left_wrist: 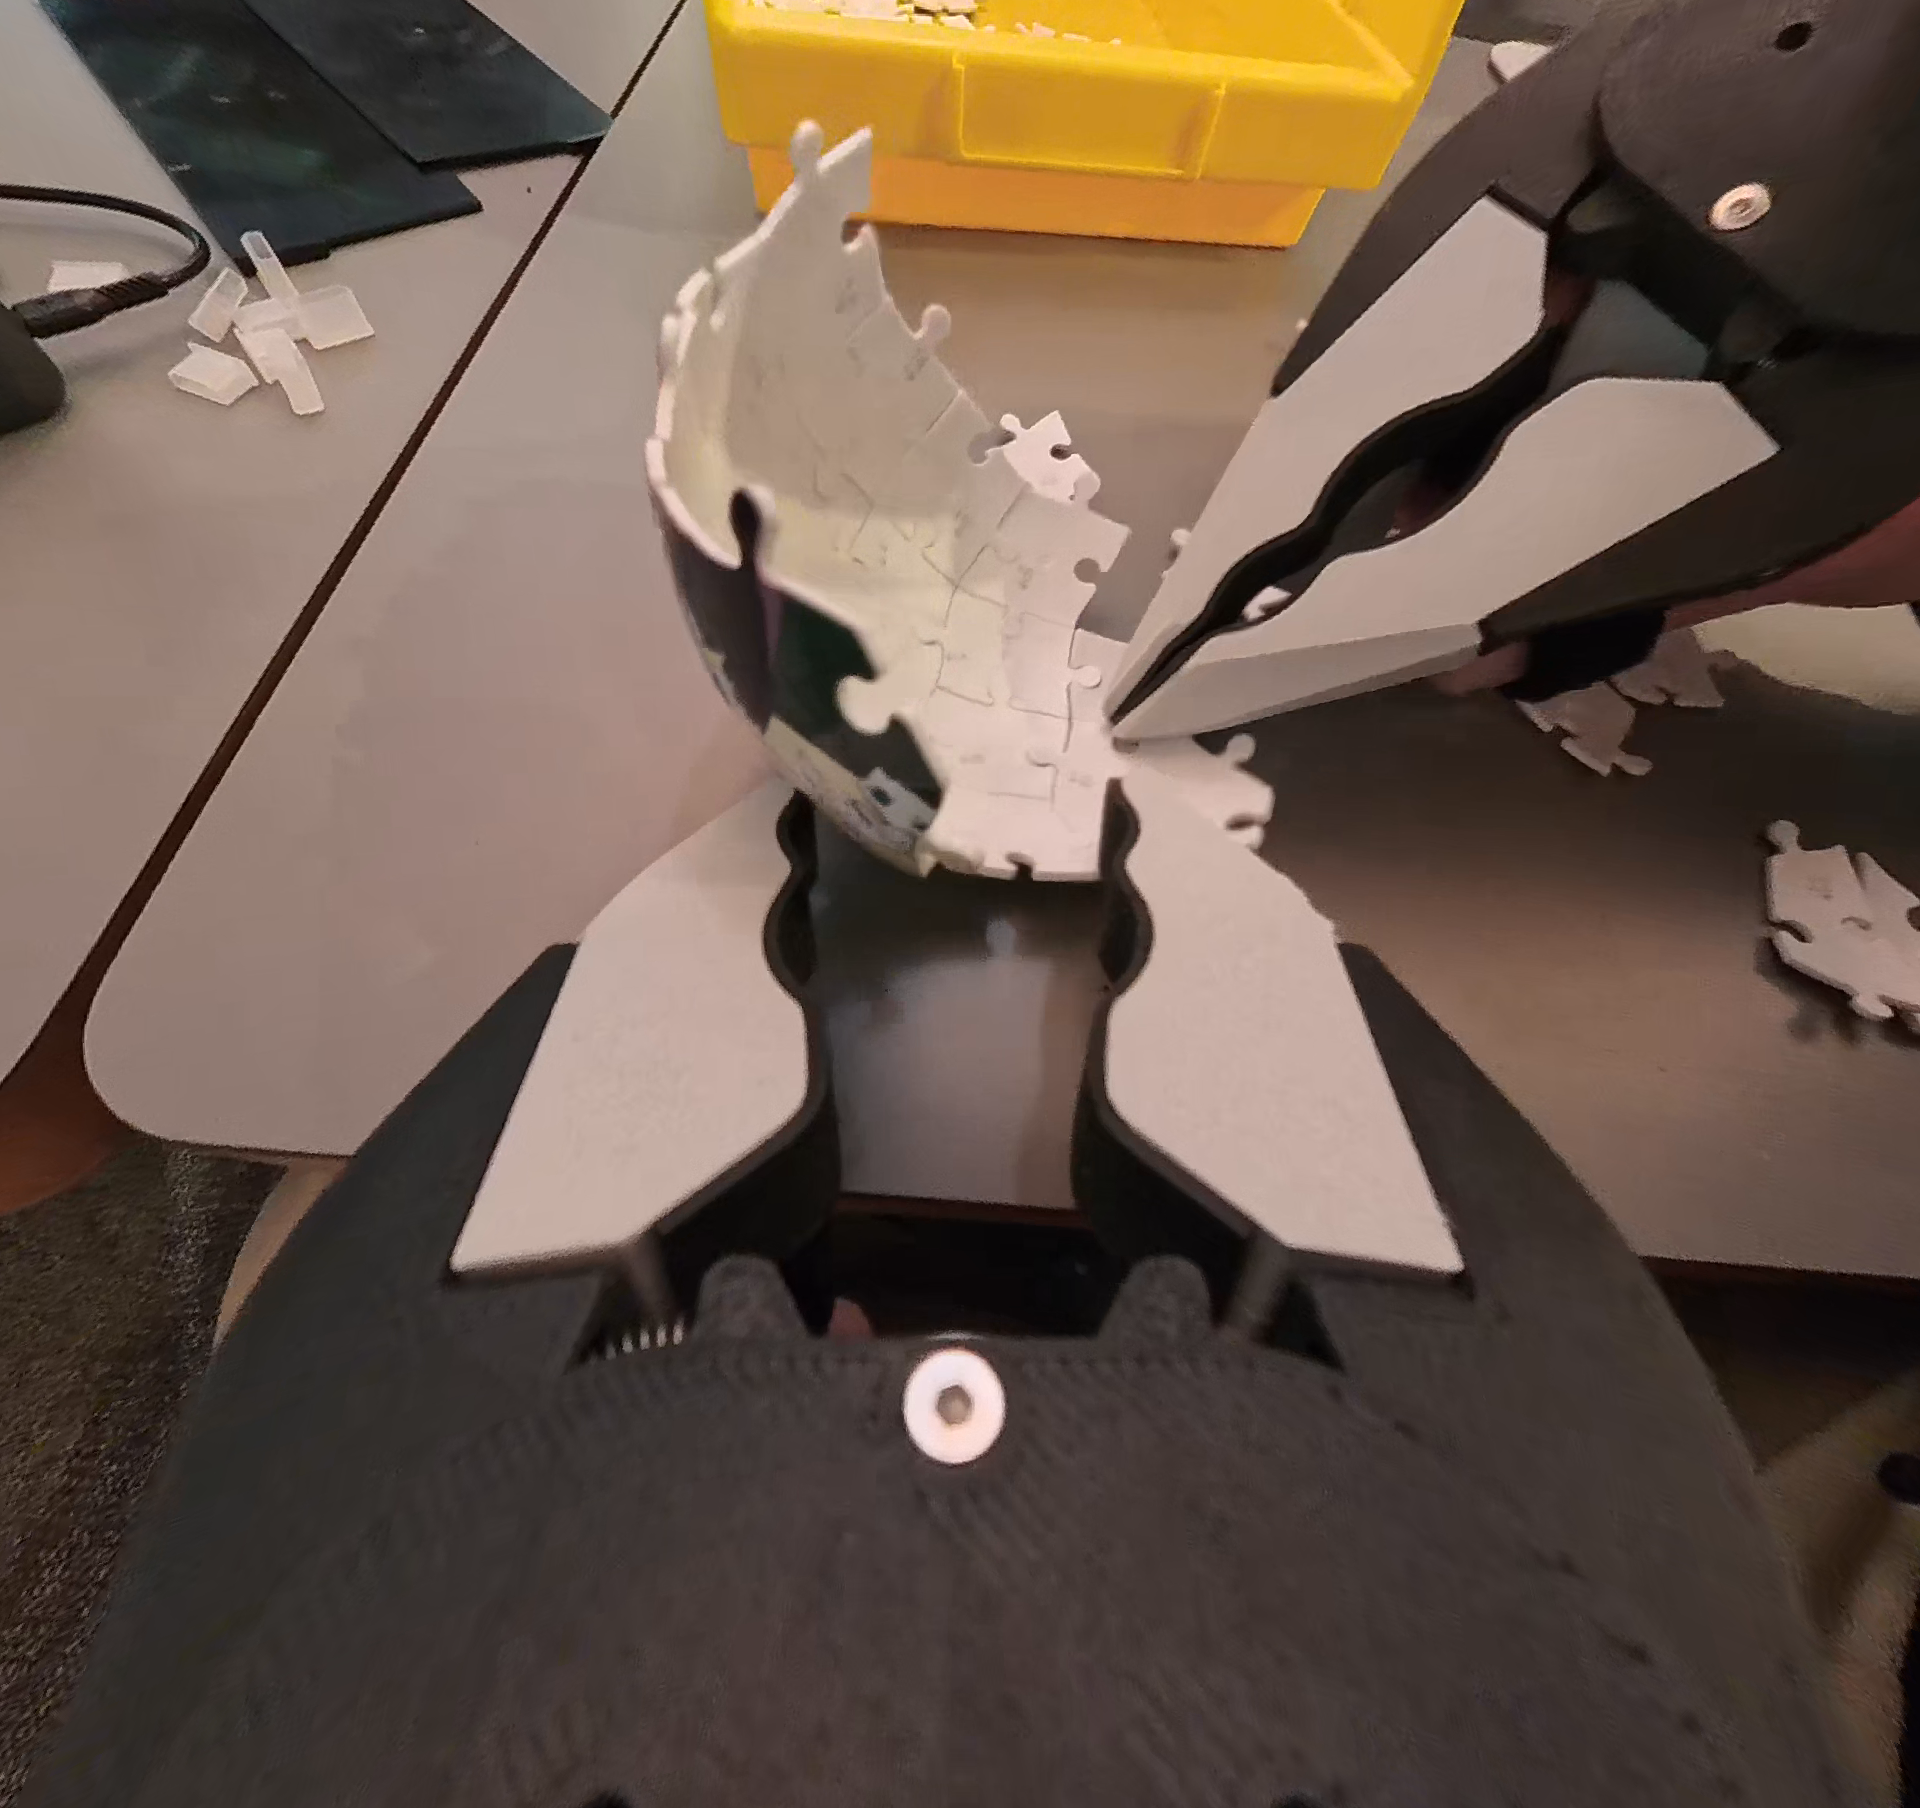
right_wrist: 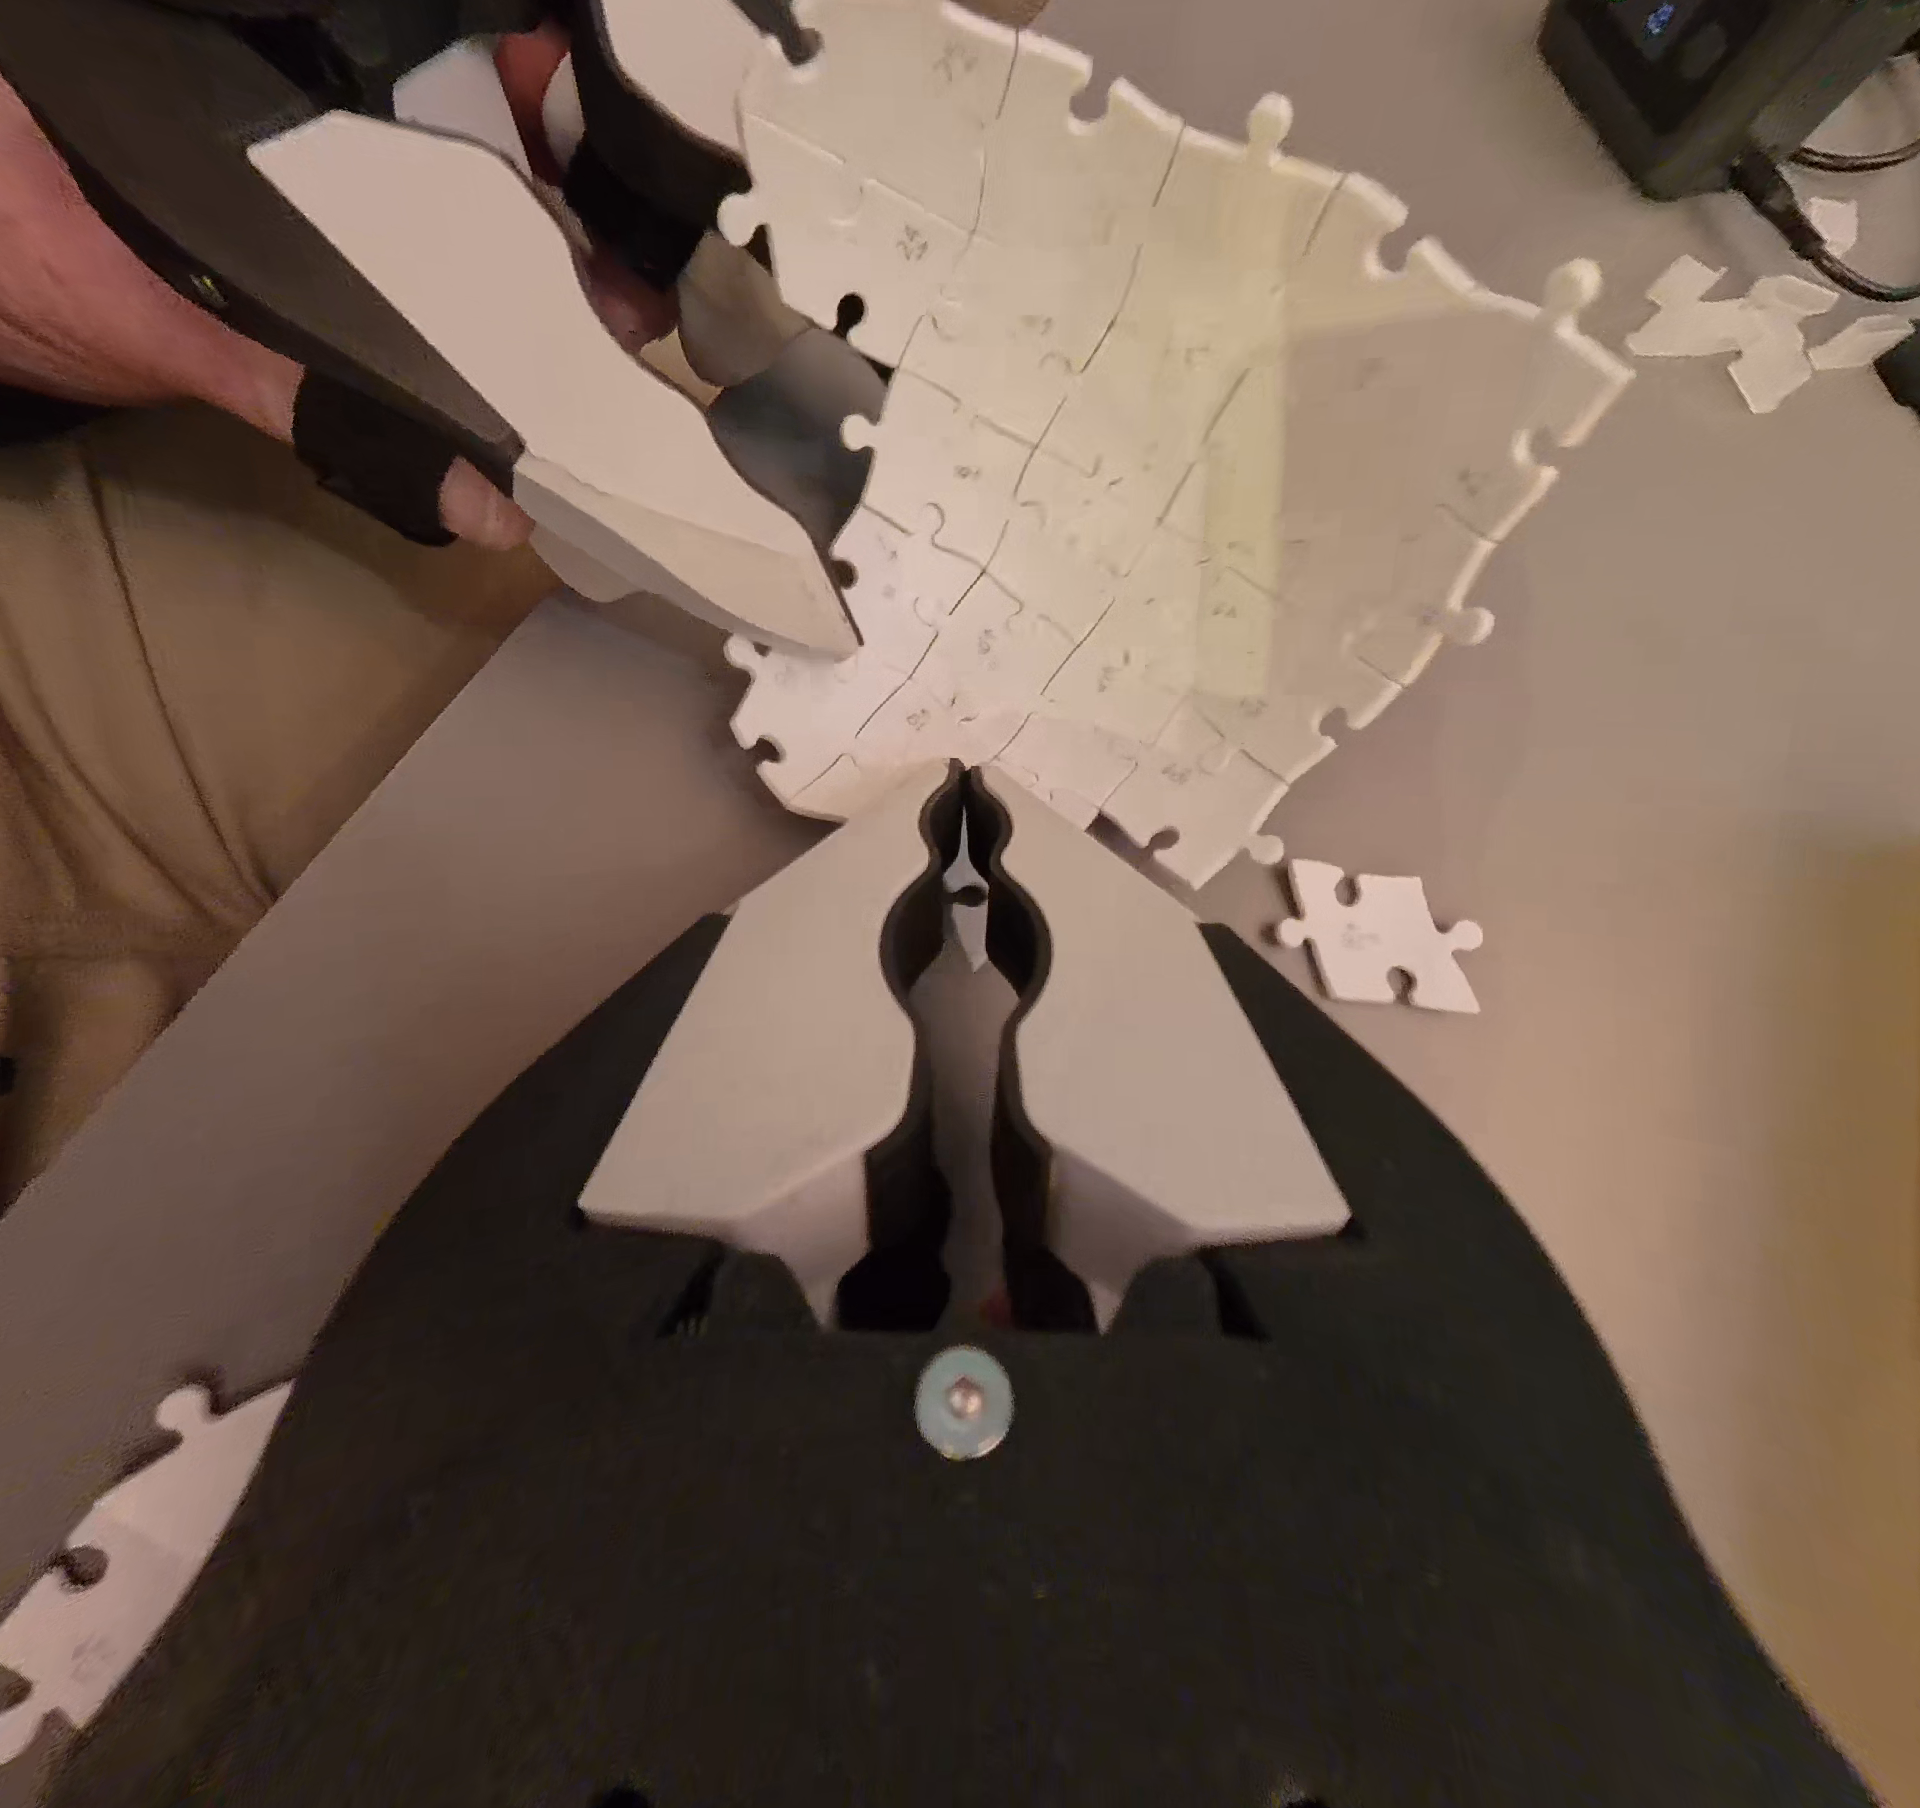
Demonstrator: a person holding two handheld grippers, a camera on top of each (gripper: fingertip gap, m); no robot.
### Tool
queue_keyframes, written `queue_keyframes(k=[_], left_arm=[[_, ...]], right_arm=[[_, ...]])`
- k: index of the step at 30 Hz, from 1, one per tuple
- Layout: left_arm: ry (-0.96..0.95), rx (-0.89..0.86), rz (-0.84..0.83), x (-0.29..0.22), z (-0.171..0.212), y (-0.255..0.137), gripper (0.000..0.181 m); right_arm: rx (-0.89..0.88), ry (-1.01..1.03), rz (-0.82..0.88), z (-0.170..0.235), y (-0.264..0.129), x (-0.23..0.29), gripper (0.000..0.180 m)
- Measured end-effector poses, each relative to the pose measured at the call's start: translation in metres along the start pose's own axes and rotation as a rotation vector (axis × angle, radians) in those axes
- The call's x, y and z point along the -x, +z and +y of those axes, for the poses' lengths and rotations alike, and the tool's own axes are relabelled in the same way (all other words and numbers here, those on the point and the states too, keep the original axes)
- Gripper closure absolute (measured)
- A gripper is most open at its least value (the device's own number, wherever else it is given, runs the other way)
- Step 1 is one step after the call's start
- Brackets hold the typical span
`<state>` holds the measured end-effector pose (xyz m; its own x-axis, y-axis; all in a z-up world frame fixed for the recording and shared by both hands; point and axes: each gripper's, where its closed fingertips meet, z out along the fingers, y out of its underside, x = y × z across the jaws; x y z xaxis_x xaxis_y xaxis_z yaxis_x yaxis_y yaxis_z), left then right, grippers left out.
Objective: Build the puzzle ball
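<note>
The partly built puzzle ball (left_wrist: pixel 966 553) is a curved shell, white inside and dark printed outside, standing upright on the grey table (left_wrist: pixel 436 719). My left gripper (left_wrist: pixel 956 813) holds the shell's lower part between its wide-set fingertips. In the right wrist view the shell (right_wrist: pixel 1143 428) fills the middle, and one of the left gripper's fingers (right_wrist: pixel 644 470) lies against its left edge. My right gripper (right_wrist: pixel 961 782) is shut on a thin white puzzle piece (right_wrist: pixel 966 885), tips at the shell's lower rim. It also shows in the left wrist view (left_wrist: pixel 1127 719), coming in from the right.
A yellow bin (left_wrist: pixel 1081 106) with several loose pieces stands behind the ball. Joined pieces (left_wrist: pixel 1839 927) and a single piece (right_wrist: pixel 1382 937) lie on the table. Clear plastic bits (left_wrist: pixel 270 335), dark sheets (left_wrist: pixel 312 96) and a device with a screen (right_wrist: pixel 1662 2) are on the far side. Left tips to right tips: about 4 cm.
</note>
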<state>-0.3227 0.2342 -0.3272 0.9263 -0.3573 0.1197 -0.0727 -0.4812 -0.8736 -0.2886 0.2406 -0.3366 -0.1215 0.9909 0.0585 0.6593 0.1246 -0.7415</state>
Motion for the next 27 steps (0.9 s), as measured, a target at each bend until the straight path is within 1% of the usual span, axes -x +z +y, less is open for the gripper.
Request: queue_keyframes(k=[5,14,20,27], left_arm=[[0.003,0.004,-0.017,0.001,0.0,0.001,0.129],[0.045,0.0,-0.026,-0.002,-0.002,0.003,0.128],[0.083,-0.004,-0.024,-0.005,-0.005,0.008,0.127],[0.133,-0.011,-0.017,-0.008,-0.008,0.009,0.128]], right_arm=[[0.011,0.02,0.036,0.001,-0.011,-0.003,0.18],[0.061,0.047,0.033,0.013,-0.009,-0.001,0.18],[0.048,0.086,0.011,0.012,-0.009,-0.001,0.18],[0.032,0.191,-0.057,0.01,-0.007,0.0,0.18]])
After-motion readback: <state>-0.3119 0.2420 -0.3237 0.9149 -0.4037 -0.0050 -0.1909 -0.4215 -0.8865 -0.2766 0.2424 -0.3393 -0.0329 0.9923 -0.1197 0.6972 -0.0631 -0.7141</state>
